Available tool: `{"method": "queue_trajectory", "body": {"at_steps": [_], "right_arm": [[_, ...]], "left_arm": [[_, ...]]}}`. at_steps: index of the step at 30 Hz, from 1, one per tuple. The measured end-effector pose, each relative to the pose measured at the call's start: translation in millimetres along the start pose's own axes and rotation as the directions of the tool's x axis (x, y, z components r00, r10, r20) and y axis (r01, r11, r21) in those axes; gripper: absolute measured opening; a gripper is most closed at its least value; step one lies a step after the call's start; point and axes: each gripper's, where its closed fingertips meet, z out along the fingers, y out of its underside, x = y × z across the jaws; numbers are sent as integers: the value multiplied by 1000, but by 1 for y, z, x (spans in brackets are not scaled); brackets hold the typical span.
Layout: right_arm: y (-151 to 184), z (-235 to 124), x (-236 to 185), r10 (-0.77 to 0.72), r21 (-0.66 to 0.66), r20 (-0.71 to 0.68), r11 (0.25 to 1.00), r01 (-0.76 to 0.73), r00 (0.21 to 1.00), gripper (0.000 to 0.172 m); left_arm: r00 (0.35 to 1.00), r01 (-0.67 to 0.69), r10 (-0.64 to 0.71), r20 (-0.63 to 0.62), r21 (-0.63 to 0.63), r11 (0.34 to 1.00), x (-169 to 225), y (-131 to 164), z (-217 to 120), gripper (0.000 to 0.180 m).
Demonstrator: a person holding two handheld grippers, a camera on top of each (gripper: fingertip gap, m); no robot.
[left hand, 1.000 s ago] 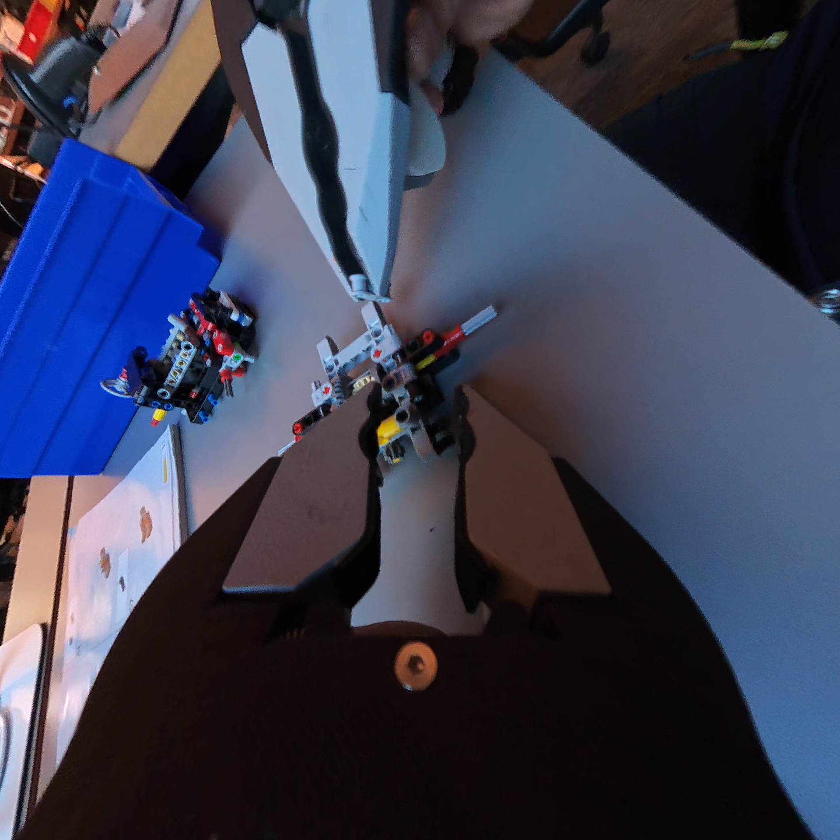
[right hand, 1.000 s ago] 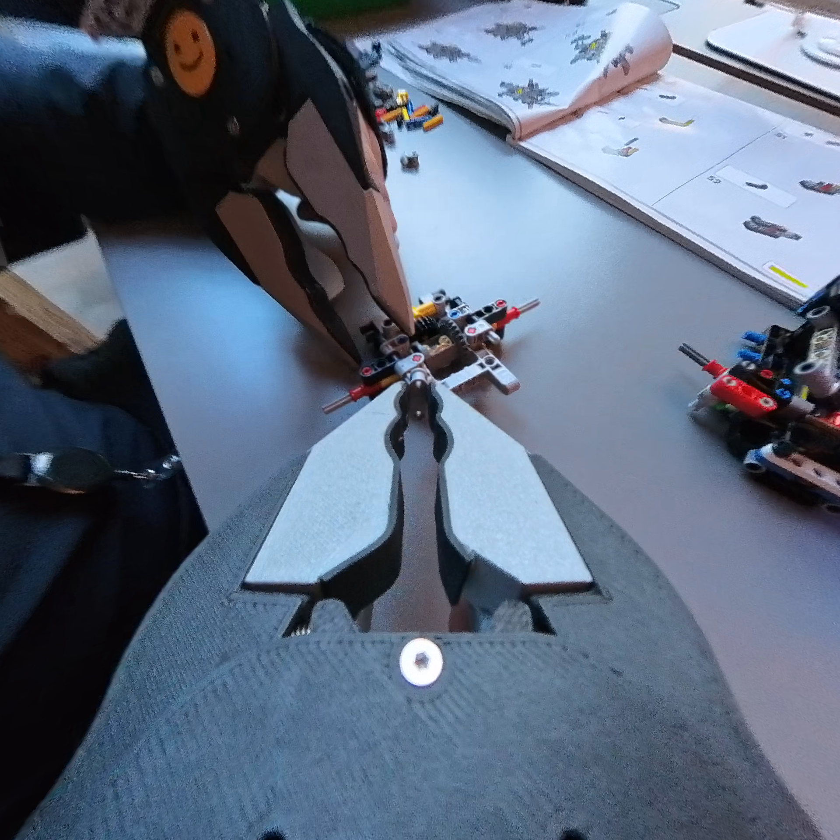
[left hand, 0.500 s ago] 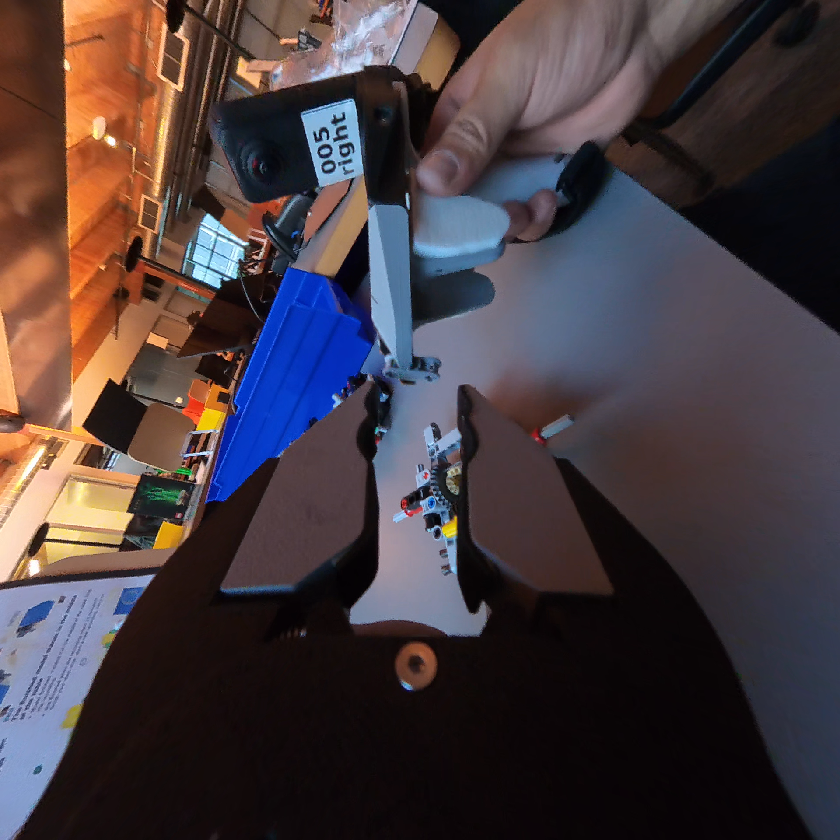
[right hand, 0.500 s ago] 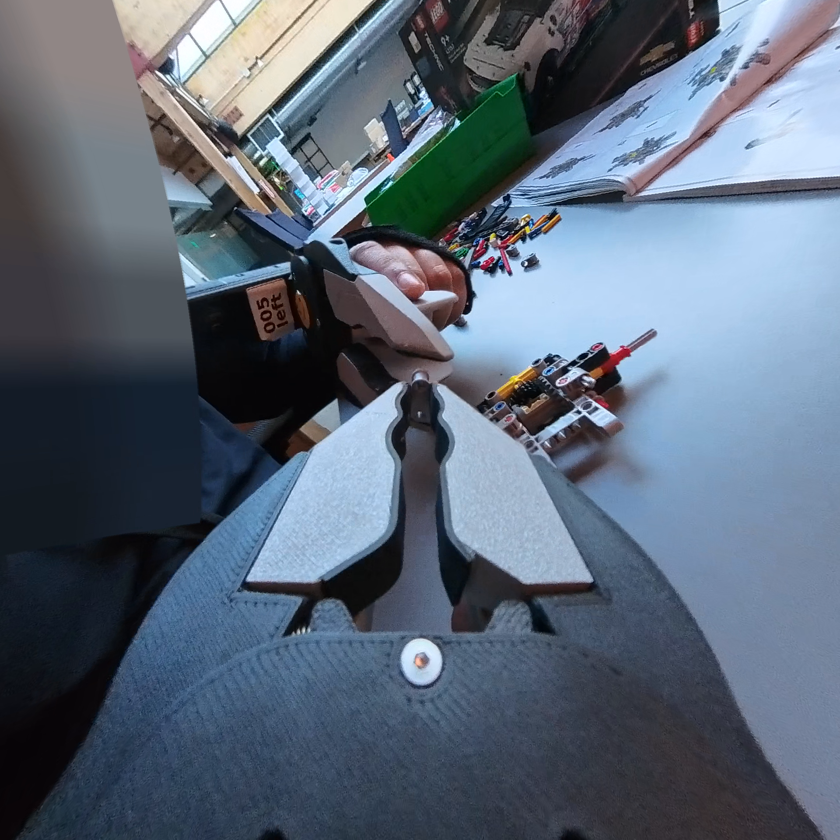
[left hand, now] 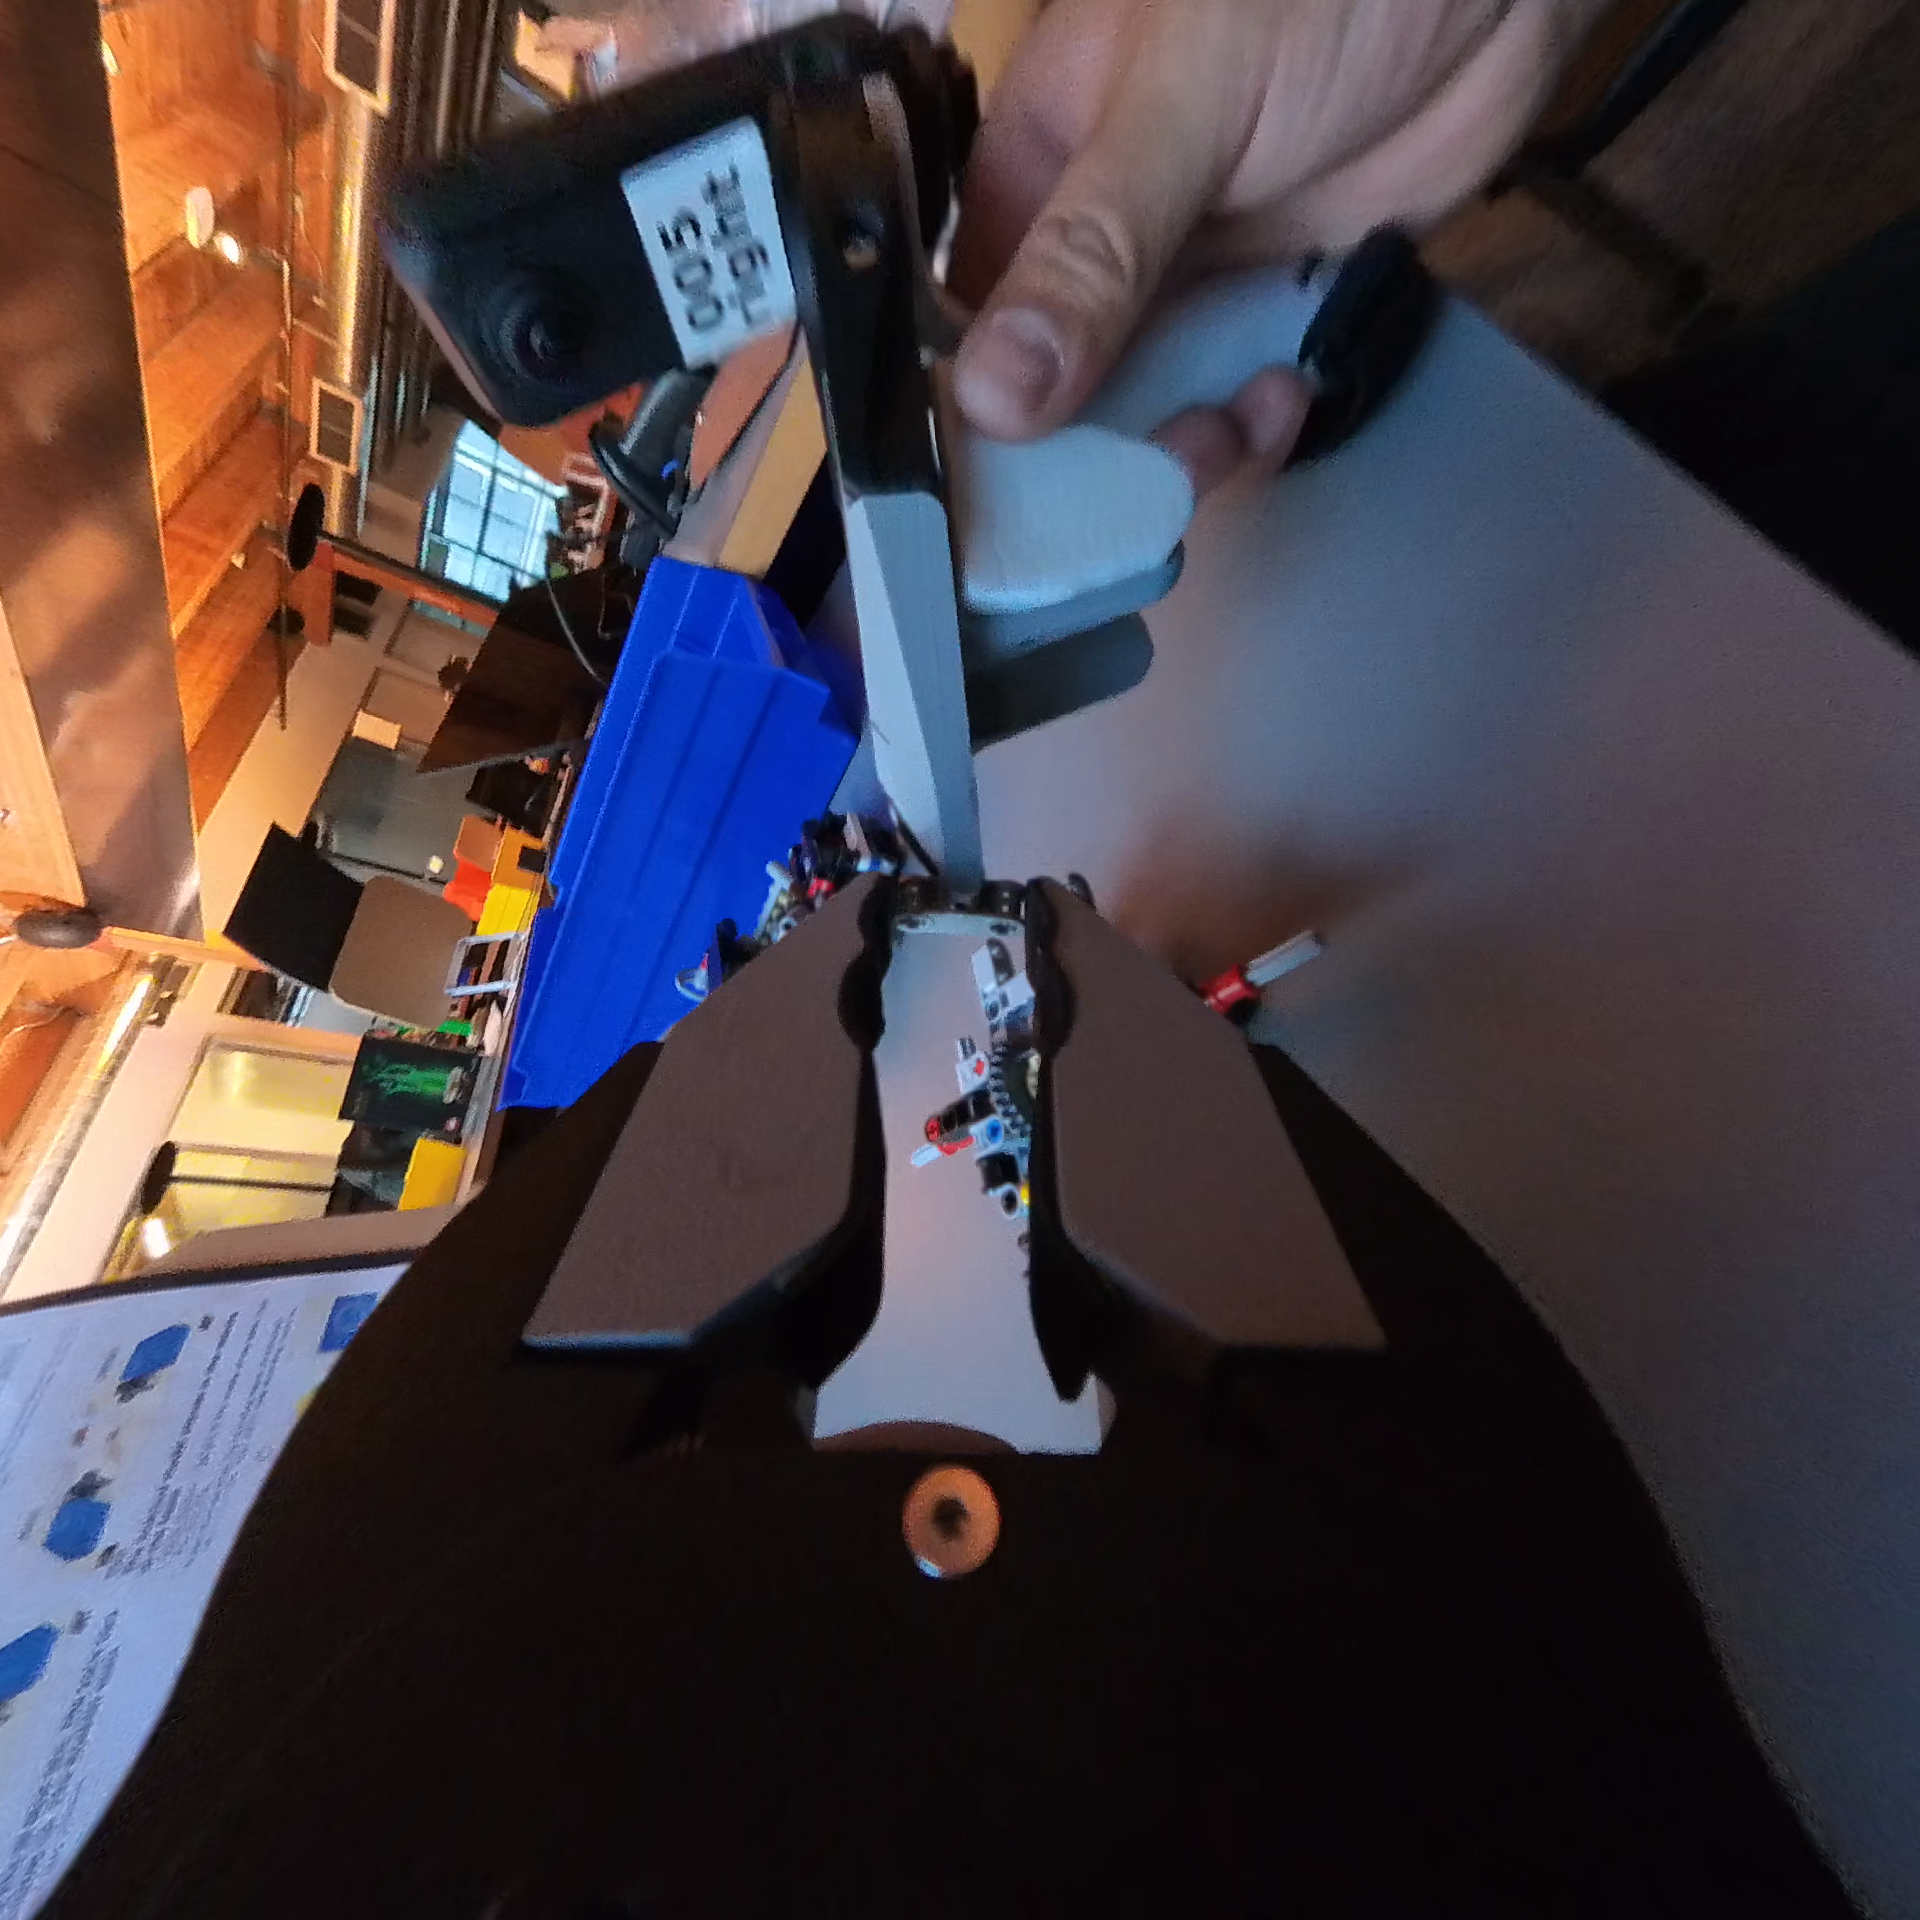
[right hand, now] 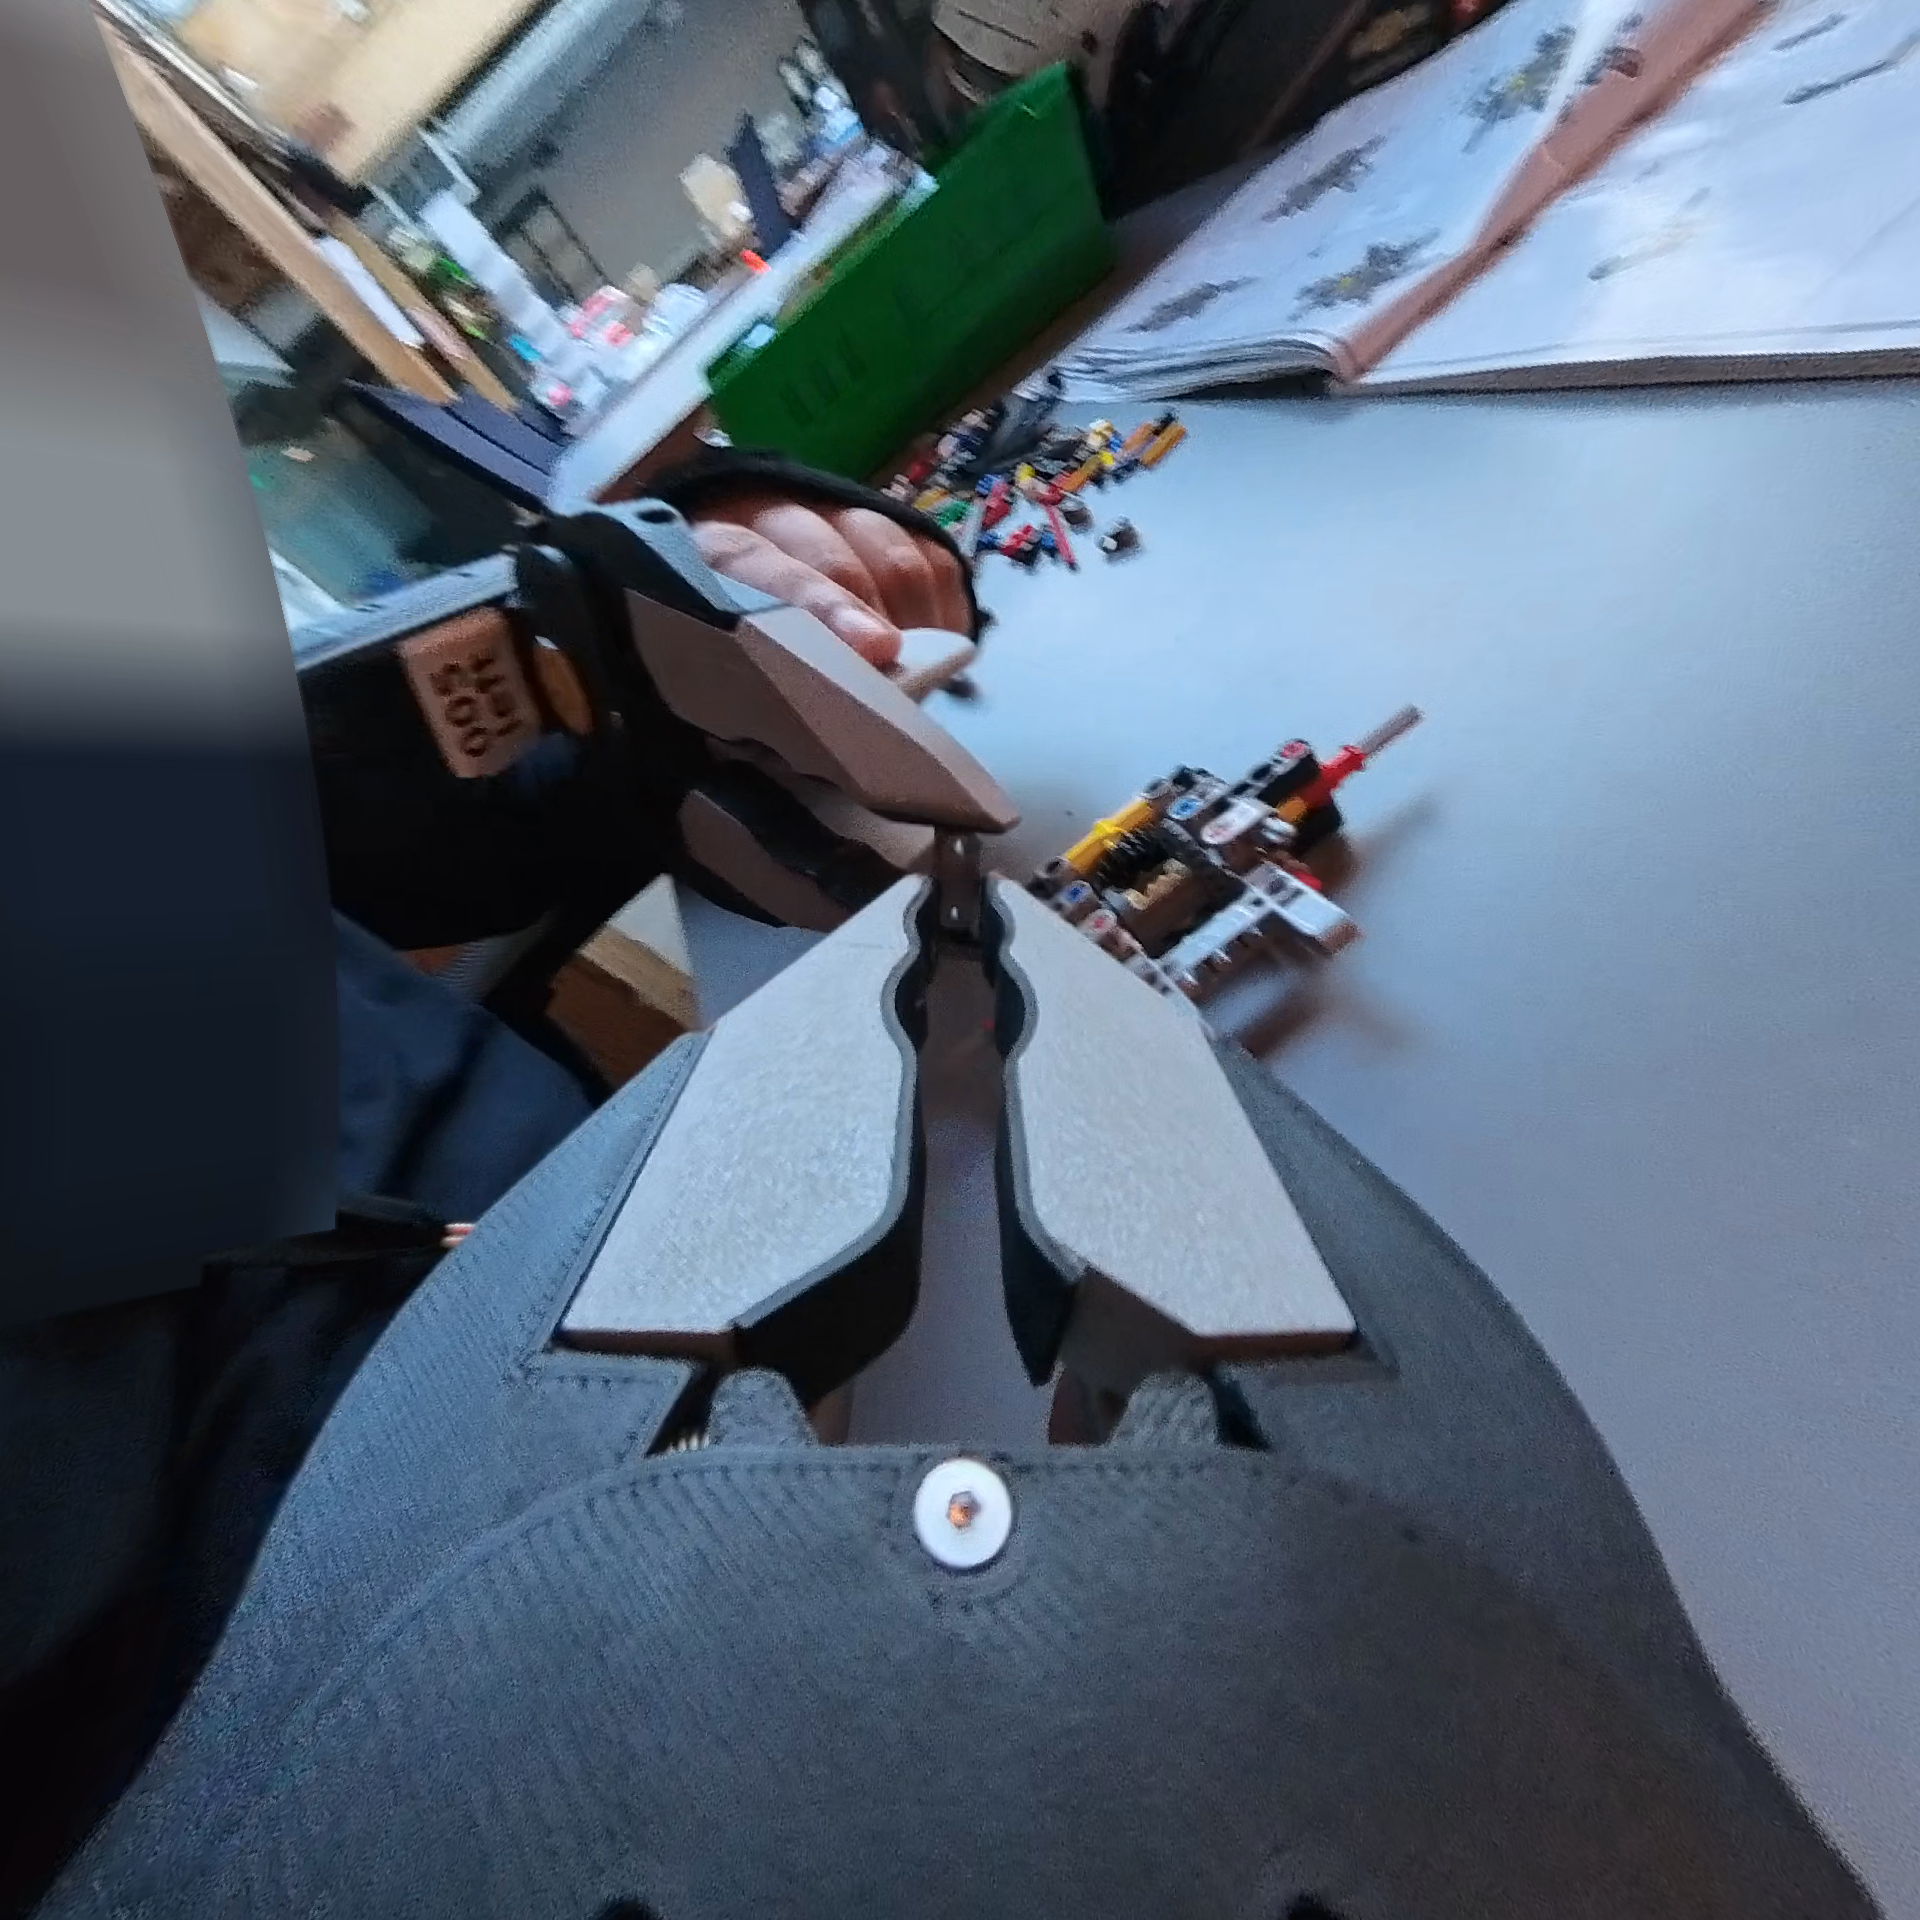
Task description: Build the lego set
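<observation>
**Small grey piece caught by both pairs of jaws, above the desk**

Pinched between the almost closed jaws of the right gripper [right hand: 956,904]: a small grey piece [right hand: 956,883], standing out just past the tips, with both pads pressed on its flat sides. Met from the opposite direction by the left gripper [left hand: 956,914], jaws only partly open, set across the same piece along its length. From the left wrist view, seen reaching from one pad to the other, with both ends touching as far as the blur allows. From the right wrist view, only the upper left finger [right hand: 935,790] visible on the top end of the piece.

Lying on the desk [right hand: 1558,623] below and just to the right of the right jaws: a brick assembly [right hand: 1195,862] with a gear, yellow and red parts and a grey axle. Not touched by either gripper.

Well beyond the jaws: loose coloured pieces [right hand: 1039,488], a green bin [right hand: 914,270] and an open booklet [right hand: 1558,208]. To the left of the left jaws: a blue bin [left hand: 665,831]. Behind each gripper, wrapped around its handle: a hand [left hand: 1195,156].
</observation>
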Motion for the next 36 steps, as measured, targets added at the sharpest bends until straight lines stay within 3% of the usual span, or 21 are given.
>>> {"method": "queue_trajectory", "body": {"at_steps": [4, 9, 15, 25, 29, 36], "right_arm": [[5, 0, 16, -112, -71, -218, 993, 98, 970, 4], [3, 5, 23, -189, -98, -362, 982, 165, 913, 4], [0, 7, 24, -75, -17, -313, 997, 74, 947, 8], [-2, 7, 29, -56, 3, -348, 998, 61, 936, 4], [-3, 7, 32, -59, 7, -367, 998, 67, 928, 4], [-7, 10, 36, -156, -19, -480, 986, 167, 863, 7]], "left_arm": [[1000, 11, -13, -12, -108, 994, 3, 13, 7, 23], [1000, 23, -24, -1, -240, 971, 3, 28, 12, 23], [1000, -4, 10, 21, -288, 958, 2, 29, 12, 23], [999, 15, 3, 50, -351, 936, 0, 32, 13, 22], [997, 0, 30, 70, -390, 921, -1, 34, 14, 22], [992, 108, -71, 104, -410, 906, -2, 35, 15, 22]]}}
